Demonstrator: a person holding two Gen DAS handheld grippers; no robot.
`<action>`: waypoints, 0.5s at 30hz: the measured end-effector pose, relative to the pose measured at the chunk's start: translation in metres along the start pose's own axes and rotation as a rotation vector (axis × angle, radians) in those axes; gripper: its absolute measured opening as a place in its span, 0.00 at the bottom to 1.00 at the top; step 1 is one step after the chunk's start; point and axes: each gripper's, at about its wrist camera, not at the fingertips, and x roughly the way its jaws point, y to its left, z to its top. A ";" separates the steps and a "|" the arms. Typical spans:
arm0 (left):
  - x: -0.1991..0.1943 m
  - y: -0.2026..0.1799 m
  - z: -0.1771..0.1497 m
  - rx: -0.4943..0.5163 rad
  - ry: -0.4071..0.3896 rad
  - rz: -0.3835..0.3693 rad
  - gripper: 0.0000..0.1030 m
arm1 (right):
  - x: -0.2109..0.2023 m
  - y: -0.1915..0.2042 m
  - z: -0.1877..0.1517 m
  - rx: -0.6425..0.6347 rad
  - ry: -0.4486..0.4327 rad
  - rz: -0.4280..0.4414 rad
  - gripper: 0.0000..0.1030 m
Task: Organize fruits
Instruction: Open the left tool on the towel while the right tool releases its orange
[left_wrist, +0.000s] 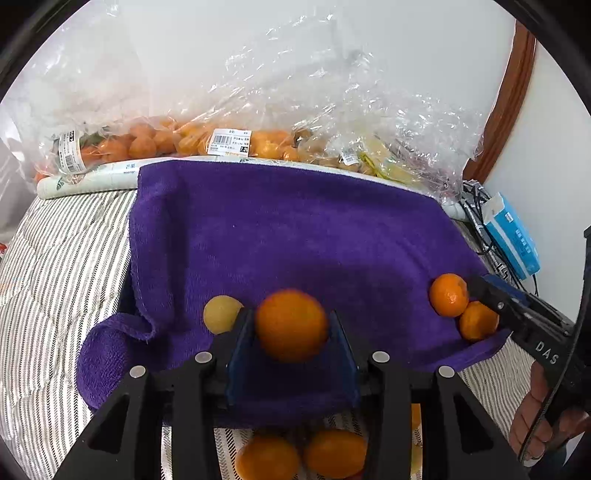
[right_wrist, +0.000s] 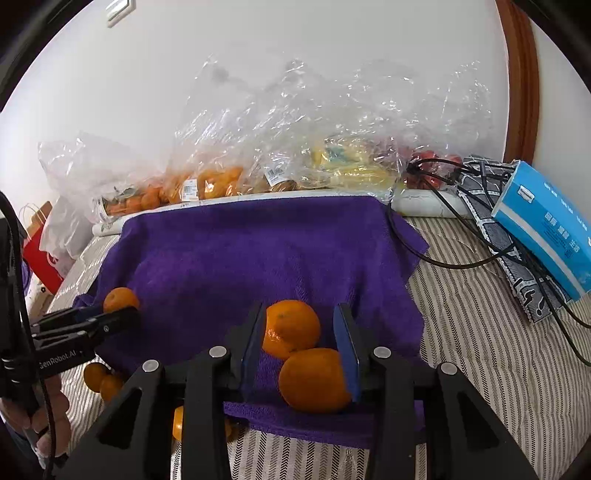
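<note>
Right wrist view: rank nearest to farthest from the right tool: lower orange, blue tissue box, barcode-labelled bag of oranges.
1. Lower round orange, between the right tool's fingers on the purple towel.
2. Blue cardboard tissue box, far right on the striped cover.
3. Clear plastic bag of oranges, against the back wall.

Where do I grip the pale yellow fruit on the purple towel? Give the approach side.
Take the pale yellow fruit across its widest middle, probably from above, pads on its near and far sides. It is round, so any diameter holds, but the left tool and its orange crowd one side.
</note>
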 end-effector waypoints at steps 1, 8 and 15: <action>-0.001 0.000 0.000 -0.002 -0.001 -0.011 0.41 | 0.000 0.001 0.000 -0.002 0.001 -0.002 0.38; -0.014 -0.001 0.004 -0.013 -0.043 -0.057 0.47 | 0.000 0.002 -0.001 -0.006 -0.009 -0.004 0.45; -0.021 -0.004 0.002 -0.003 -0.071 -0.042 0.47 | -0.005 0.004 -0.003 -0.022 -0.040 -0.030 0.54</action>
